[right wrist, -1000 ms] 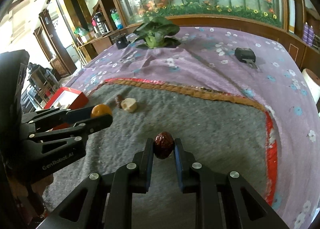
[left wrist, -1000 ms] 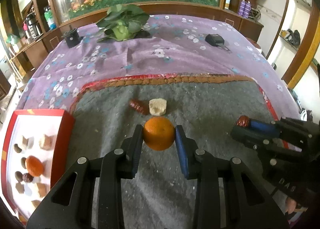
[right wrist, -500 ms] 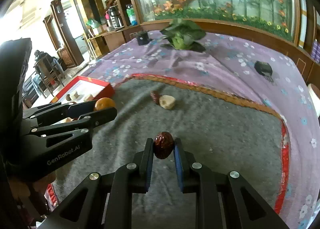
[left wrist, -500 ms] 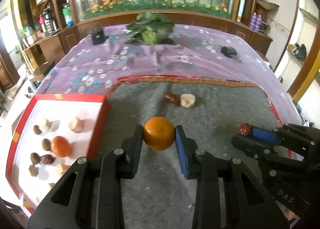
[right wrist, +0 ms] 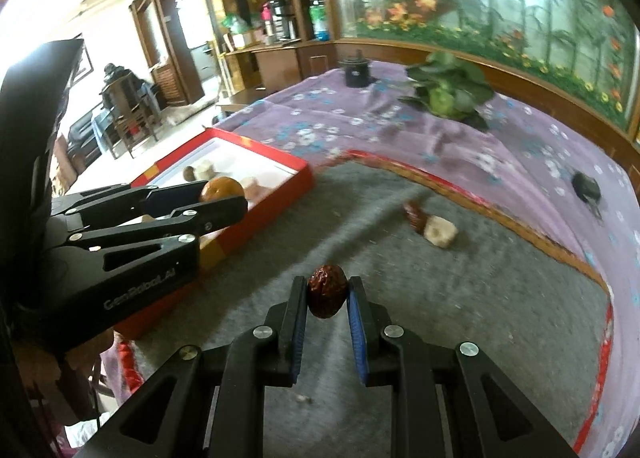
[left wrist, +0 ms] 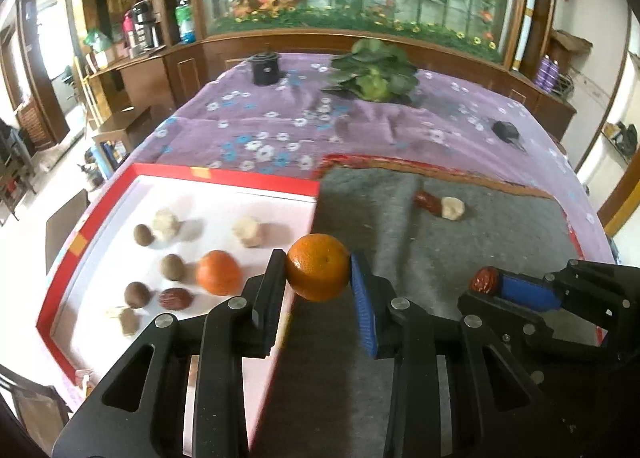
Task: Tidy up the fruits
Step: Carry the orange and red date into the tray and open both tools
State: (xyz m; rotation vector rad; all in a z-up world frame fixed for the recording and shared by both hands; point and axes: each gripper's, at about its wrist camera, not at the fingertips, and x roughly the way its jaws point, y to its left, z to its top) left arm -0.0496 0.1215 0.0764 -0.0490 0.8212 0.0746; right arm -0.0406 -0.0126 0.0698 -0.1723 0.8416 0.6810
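Left wrist view: the left gripper (left wrist: pixel 318 278) has its fingers clamped on an orange (left wrist: pixel 318 267), one pad on each side. The orange is round, so no long axis shows; a small dimple faces the camera. It hangs in the air right over the near right edge of the red tray (left wrist: pixel 224 175), which is the landmark here. Inside the tray's white floor lie a second orange (left wrist: pixel 218 272), a red date (left wrist: pixel 175 298) lying with its long axis roughly left to right, several small brown round fruits (left wrist: pixel 173 267) and pale lumps (left wrist: pixel 248 231). To the right of the tray, on the grey mat (left wrist: pixel 472 242) covering the surface, a loose date (left wrist: pixel 428 202) touches a pale chunk (left wrist: pixel 453 209); its long axis slants up to the left. Further right of the tray, the right gripper (left wrist: pixel 486 281) shows from the side with a dark red date at its tip.

Right wrist view: the right gripper (right wrist: pixel 327 296) has its fingers pressed together on a wrinkled date (right wrist: pixel 327 296), held clear above the grey mat (right wrist: pixel 500 298), its long axis upright and slightly tilted. The red tray (right wrist: pixel 276 184) lies up and to the left of it. The left gripper (right wrist: pixel 224 198) holds the orange (right wrist: pixel 221 188) over the tray's near side. Right of the tray, the loose date (right wrist: pixel 416 214) and pale chunk (right wrist: pixel 440 232) rest together on the mat.
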